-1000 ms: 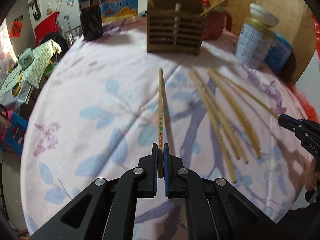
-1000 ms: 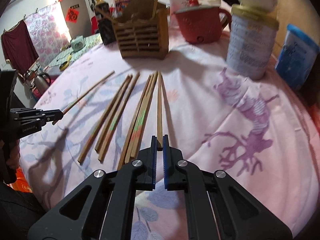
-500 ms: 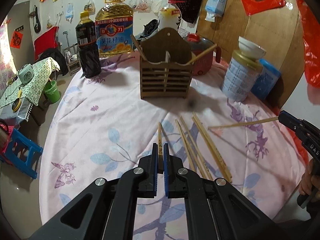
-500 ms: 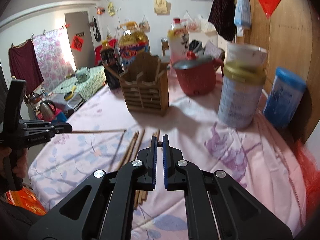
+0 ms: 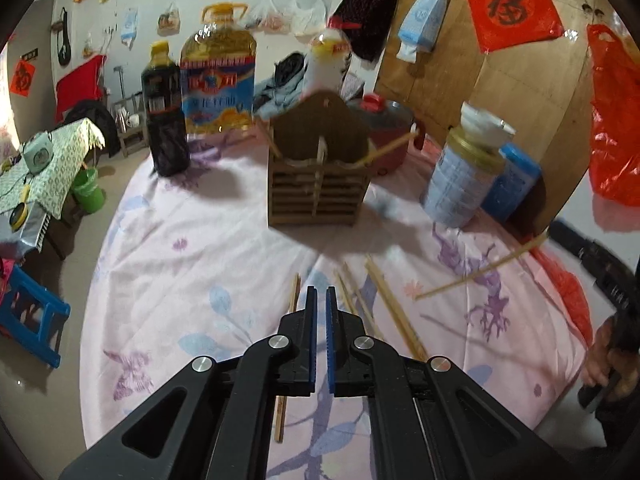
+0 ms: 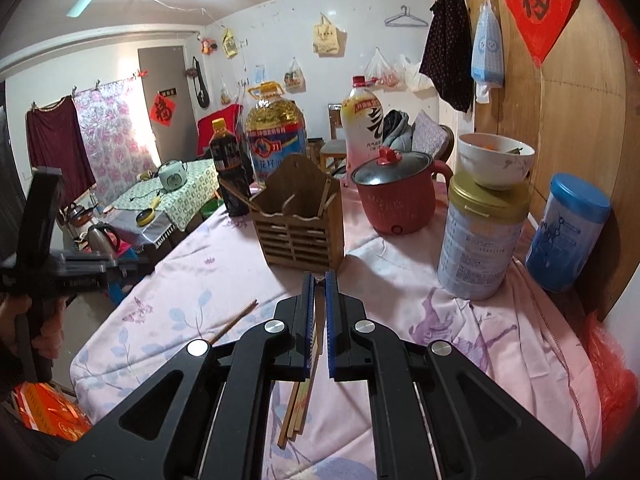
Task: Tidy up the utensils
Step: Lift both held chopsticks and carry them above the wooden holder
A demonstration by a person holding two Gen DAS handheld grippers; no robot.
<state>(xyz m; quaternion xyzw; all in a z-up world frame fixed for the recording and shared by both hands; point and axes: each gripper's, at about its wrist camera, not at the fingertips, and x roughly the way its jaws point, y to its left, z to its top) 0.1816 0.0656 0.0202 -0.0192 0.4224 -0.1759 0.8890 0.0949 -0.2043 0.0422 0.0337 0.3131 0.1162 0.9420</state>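
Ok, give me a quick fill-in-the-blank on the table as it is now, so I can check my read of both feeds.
The right gripper is shut on one pale wooden ____. The white ceramic bowl sits on the ____-lidded tin. Beside the brown slatted wooden holder stands a lidded electric pot coloured ____.
Missing words: chopstick; gold; red.

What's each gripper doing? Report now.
Left gripper: nearly shut, nothing visible between the jaws.
Right gripper: shut on a chopstick.
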